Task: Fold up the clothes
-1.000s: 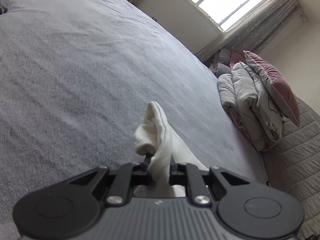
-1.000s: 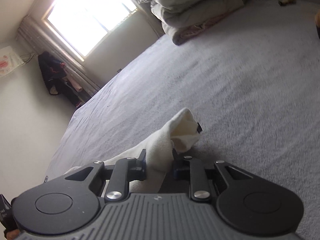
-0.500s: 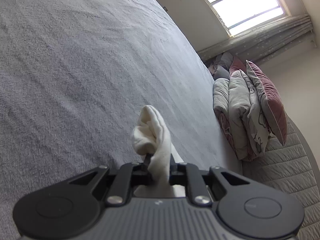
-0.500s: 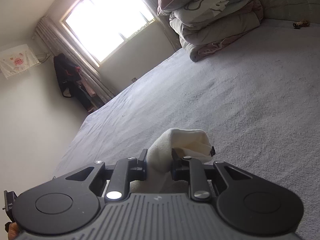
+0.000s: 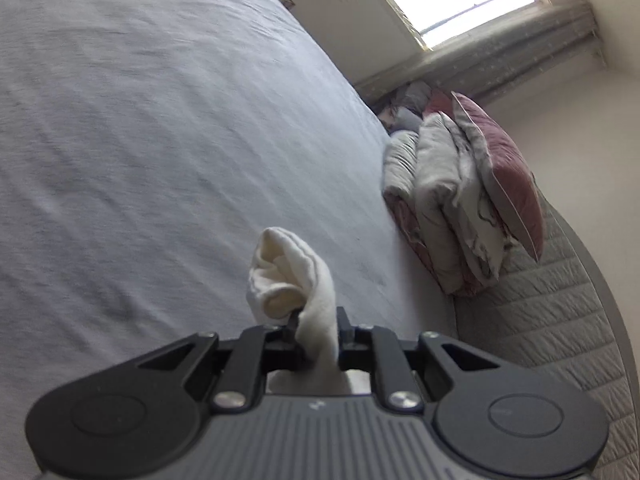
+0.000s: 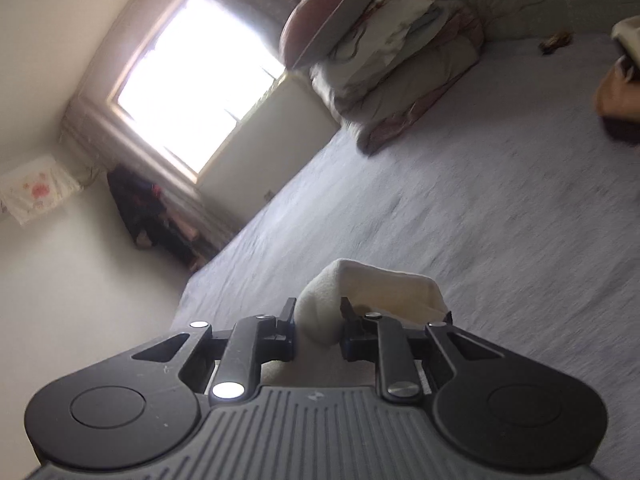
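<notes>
- Two grippers each held a bunched part of one cream garment (image 5: pixel 296 276); both sets of jaws stood narrow, pressed on cloth.
- Left gripper (image 5: pixel 318 326): the pinched fold rose ahead of the jaws, clear of the grey bed (image 5: pixel 140 120) beyond it.
- Right gripper (image 6: pixel 318 318): its fold (image 6: pixel 376 288) leaned toward the right jaw.
- Cloth ran back under both bodies; its hanging length was hidden.
- Judgement: the garment's long axis probably lay between the two grips, neither hand nearer, so a level lay-down on the bed suited both.
</notes>
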Tool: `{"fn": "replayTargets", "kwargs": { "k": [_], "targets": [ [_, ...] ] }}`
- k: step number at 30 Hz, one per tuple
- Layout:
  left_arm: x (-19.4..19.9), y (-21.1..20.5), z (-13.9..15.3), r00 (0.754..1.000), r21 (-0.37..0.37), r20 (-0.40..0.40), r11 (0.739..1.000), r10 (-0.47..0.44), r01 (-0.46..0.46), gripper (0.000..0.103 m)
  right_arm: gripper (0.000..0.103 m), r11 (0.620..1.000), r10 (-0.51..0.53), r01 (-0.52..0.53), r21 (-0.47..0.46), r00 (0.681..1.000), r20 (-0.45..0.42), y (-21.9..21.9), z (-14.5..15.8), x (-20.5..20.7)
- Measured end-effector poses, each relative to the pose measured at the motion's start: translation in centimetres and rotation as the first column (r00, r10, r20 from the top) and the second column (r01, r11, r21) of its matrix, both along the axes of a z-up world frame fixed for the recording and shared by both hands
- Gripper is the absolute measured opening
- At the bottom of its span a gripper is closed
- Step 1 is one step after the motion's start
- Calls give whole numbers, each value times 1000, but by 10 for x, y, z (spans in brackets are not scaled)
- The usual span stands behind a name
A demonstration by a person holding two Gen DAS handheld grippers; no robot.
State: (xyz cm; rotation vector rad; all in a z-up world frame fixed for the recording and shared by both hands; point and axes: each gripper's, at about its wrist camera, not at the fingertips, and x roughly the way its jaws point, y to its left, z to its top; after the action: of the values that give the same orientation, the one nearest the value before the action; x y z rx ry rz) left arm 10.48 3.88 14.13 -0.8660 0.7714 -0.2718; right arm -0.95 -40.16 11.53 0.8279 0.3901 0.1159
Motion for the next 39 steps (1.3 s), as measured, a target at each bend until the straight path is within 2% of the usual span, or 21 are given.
{"fn": "replayTargets", "kwargs": {
  "k": [4,7,9,12,14,16,18,20,22,23,24,26,27,28,29,31,33,34,35,36,39],
  "targets": [
    [30,-92,41,986,13,94,991,-137,137,14,22,990,-142,140,29,986,85,-68,25,-38],
    [47,-181,76,948,62,172,963,-268,261,14,22,970,-242,244,11,955,171,-121,54,-71],
    [59,-245,97,906,63,223,933,-359,354,14,22,948,-303,317,-24,925,229,-159,76,-96],
    [61,-345,122,817,78,298,866,-494,495,14,22,891,-409,448,-71,862,300,-212,99,-143],
    [56,-413,127,749,94,332,810,-574,579,14,22,816,-488,560,-143,800,349,-229,103,-178],
    [50,-479,117,683,128,352,756,-640,642,13,22,747,-546,639,-184,747,380,-232,93,-207],
    [47,-540,88,636,175,308,699,-707,693,12,22,684,-618,704,-190,698,360,-232,64,-236],
    [45,-593,44,591,232,221,630,-776,741,12,22,630,-694,755,-185,653,303,-230,26,-257],
    [37,-633,-13,559,318,54,545,-828,776,12,22,610,-753,772,-179,635,174,-230,-22,-263],
    [32,-642,-36,561,347,-11,523,-828,778,12,22,626,-760,766,-144,641,107,-231,-42,-264],
    [29,-641,-51,578,349,-3,541,-816,765,12,23,642,-761,760,-105,648,39,-233,-63,-265],
    [31,-629,-53,589,301,40,572,-807,763,17,28,636,-770,770,-49,638,27,-232,-78,-274],
    [32,-622,-53,594,273,60,585,-802,763,20,31,628,-777,777,-41,629,29,-231,-78,-277],
    [33,-620,-48,597,285,62,587,-800,758,26,33,629,-777,777,-27,629,22,-229,-75,-278],
    [34,-619,-42,600,306,58,587,-798,750,35,35,630,-776,776,-13,631,15,-228,-73,-279],
    [27,-614,-25,603,369,82,587,-793,721,45,39,632,-775,775,3,632,5,-224,-66,-283],
    [29,-603,-14,610,402,117,599,-784,692,49,46,629,-778,778,-11,629,4,-219,-58,-290],
    [29,-596,-9,627,411,131,618,-768,670,56,48,620,-784,784,-30,621,1,-217,-54,-292],
    [31,-588,-4,653,419,139,642,-744,642,67,51,610,-792,791,-43,610,-5,-215,-51,-295],
    [34,-587,0,686,427,138,668,-714,609,72,54,602,-798,797,-50,602,-12,-212,-50,-299],
    [37,-569,8,734,459,118,692,-668,556,74,55,601,-799,797,-54,600,-41,-210,-48,-306]
  ]
}}
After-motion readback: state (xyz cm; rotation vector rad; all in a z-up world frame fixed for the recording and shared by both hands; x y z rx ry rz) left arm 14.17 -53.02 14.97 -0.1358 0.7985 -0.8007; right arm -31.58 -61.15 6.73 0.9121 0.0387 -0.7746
